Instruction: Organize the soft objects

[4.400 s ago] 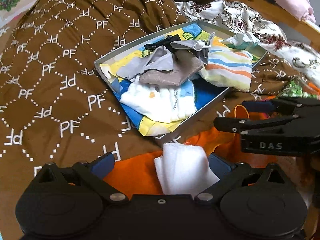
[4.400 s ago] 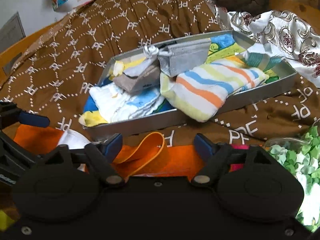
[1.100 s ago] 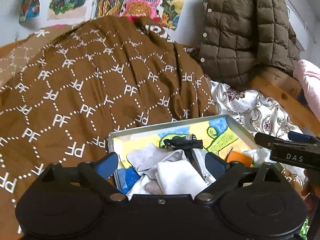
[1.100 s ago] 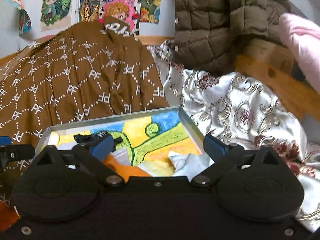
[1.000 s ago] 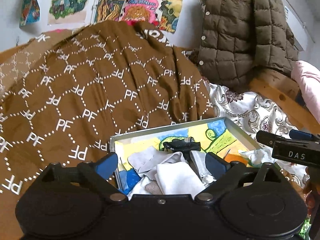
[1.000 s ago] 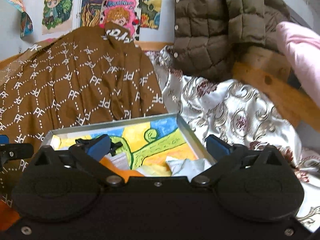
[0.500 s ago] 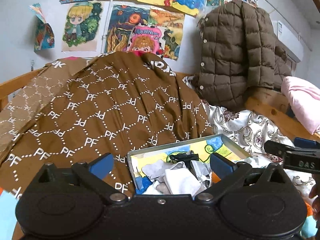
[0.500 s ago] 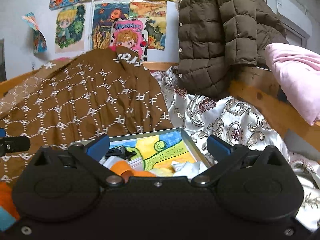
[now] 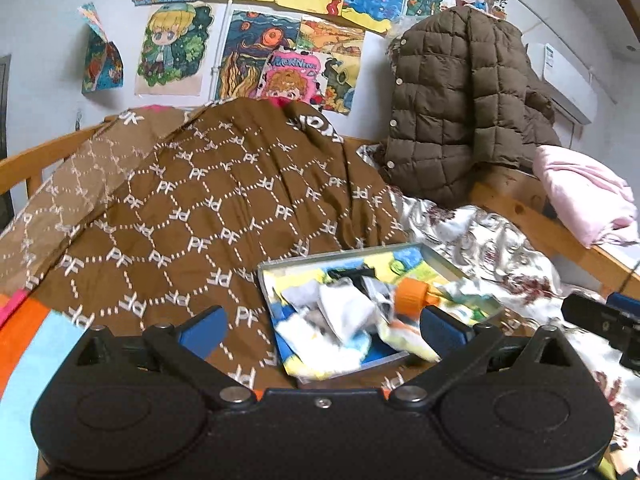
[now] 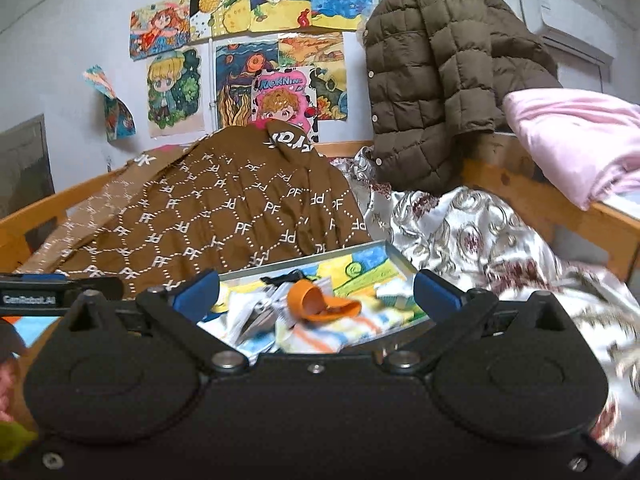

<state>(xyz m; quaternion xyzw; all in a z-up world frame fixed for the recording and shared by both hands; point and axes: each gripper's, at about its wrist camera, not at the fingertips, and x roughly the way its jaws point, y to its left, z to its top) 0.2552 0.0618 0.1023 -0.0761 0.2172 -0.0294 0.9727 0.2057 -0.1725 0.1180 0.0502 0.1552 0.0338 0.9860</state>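
— Lying in a shallow metal tray (image 9: pixel 460 268) on the bed's brown patterned blanket (image 9: pixel 200 220): a heap of soft cloths, with an orange piece (image 10: pixel 320 304) on top, beside a white folded cloth (image 9: pixel 344 308) and a striped cloth (image 10: pixel 340 332). Where are the claws?

— Both hang above the near edge of the tray. The left claw (image 9: pixel 320 328) stands apart and grips nothing; the right claw (image 10: pixel 316 292) is likewise spread wide, holding nothing.

— And behind?

— A brown quilted jacket (image 10: pixel 440 80) hangs by wall drawings (image 9: pixel 280 40); a pink cloth (image 10: pixel 572 140) sits on the wooden rail.
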